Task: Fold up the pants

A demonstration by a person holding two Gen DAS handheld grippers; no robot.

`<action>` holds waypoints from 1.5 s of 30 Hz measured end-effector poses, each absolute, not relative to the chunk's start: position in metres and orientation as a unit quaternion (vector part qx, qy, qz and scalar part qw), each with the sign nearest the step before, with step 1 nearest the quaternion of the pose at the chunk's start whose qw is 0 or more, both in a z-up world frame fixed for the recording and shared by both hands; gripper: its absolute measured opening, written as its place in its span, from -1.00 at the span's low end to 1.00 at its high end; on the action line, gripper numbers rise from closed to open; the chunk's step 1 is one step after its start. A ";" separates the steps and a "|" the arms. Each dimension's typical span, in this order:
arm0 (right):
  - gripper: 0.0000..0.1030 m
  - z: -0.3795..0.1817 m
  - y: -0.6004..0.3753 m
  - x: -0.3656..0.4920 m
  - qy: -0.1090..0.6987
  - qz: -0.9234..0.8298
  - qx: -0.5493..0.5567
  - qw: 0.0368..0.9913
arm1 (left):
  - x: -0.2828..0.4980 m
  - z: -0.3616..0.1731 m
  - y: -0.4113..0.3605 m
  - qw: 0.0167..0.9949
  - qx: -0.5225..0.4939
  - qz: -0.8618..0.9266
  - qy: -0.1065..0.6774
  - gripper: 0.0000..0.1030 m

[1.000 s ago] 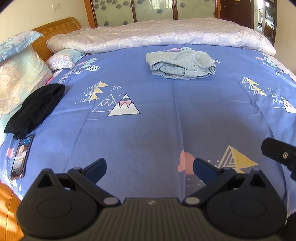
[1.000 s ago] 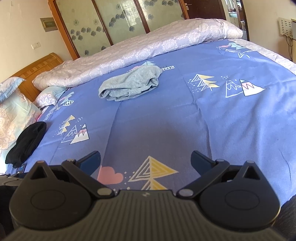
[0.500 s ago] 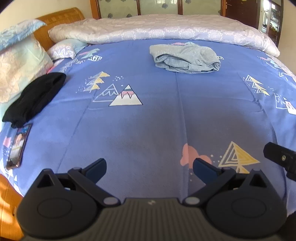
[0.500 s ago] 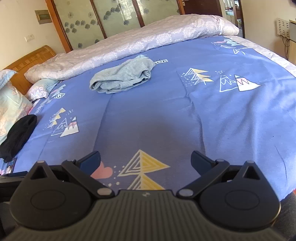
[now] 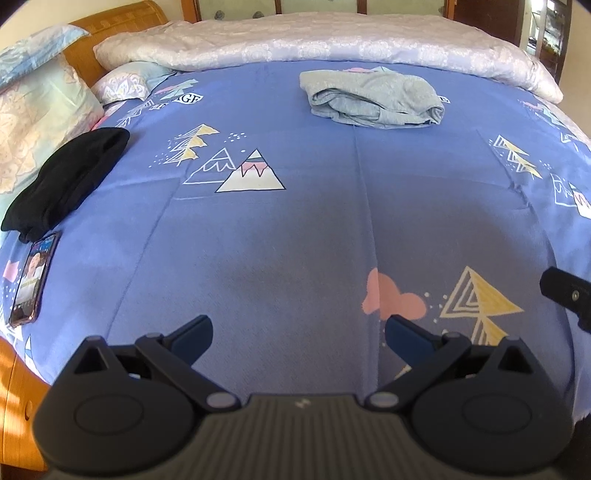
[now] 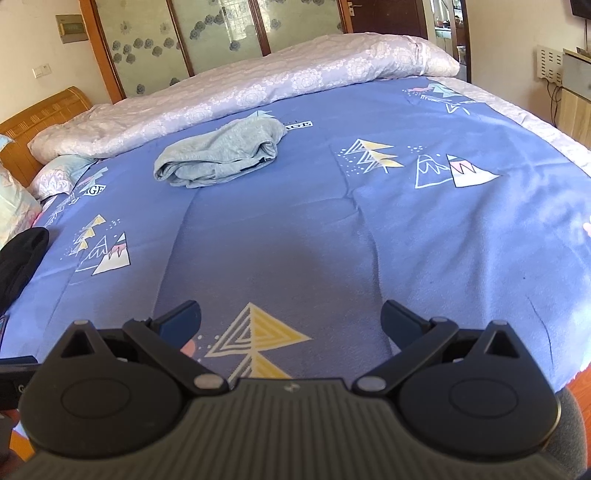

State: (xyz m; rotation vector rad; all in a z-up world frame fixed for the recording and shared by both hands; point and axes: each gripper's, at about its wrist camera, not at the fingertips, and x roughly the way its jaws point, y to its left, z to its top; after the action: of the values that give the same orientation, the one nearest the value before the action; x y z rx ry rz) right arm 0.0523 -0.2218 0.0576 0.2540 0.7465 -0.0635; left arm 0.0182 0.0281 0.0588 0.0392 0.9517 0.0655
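Light grey pants (image 5: 373, 98) lie bunched in a loose heap at the far middle of the blue bed sheet (image 5: 295, 229); they also show in the right wrist view (image 6: 221, 153). My left gripper (image 5: 297, 334) is open and empty, low over the near edge of the bed, far from the pants. My right gripper (image 6: 290, 317) is open and empty, also over the near edge. Part of the right gripper (image 5: 565, 291) shows at the right edge of the left wrist view.
A black garment (image 5: 70, 177) lies at the left side of the bed, with a phone (image 5: 33, 277) just in front of it. Pillows (image 5: 33, 110) and a wooden headboard (image 5: 110, 22) stand at the left. A rolled lilac quilt (image 5: 332, 40) runs along the far side.
Both grippers have moved slightly forward over the bed, so the pants look closer. Both stay open and empty.
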 end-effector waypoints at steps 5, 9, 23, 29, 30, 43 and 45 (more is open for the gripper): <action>1.00 0.058 -0.223 0.053 0.362 -0.037 0.116 0.924 | 0.015 0.063 0.028 0.894 0.011 0.016 0.447 1.00; 1.00 0.059 -0.221 0.053 0.360 -0.041 0.106 0.926 | 0.014 0.064 0.028 0.897 0.008 0.015 0.442 1.00; 1.00 0.059 -0.222 0.053 0.356 -0.055 0.095 0.928 | 0.010 0.069 0.024 0.905 0.037 0.034 0.422 1.00; 1.00 0.061 -0.224 0.059 0.358 -0.050 0.097 0.927 | 0.022 0.071 0.020 0.902 0.049 0.029 0.428 1.00; 1.00 0.063 -0.225 0.061 0.358 -0.049 0.099 0.927 | 0.025 0.074 0.020 0.903 0.050 0.027 0.425 1.00; 1.00 0.129 -0.254 0.107 0.297 0.012 0.080 0.952 | 0.093 0.152 -0.021 0.933 0.062 0.026 0.355 1.00; 1.00 0.134 -0.258 0.112 0.289 0.021 0.086 0.953 | 0.099 0.159 -0.028 0.935 0.061 0.027 0.348 1.00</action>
State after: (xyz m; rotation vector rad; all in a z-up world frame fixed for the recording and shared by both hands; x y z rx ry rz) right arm 0.1116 -0.2578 0.1345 0.1747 0.5873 0.0431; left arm 0.0993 -0.0277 0.1592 0.1254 0.7125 0.0559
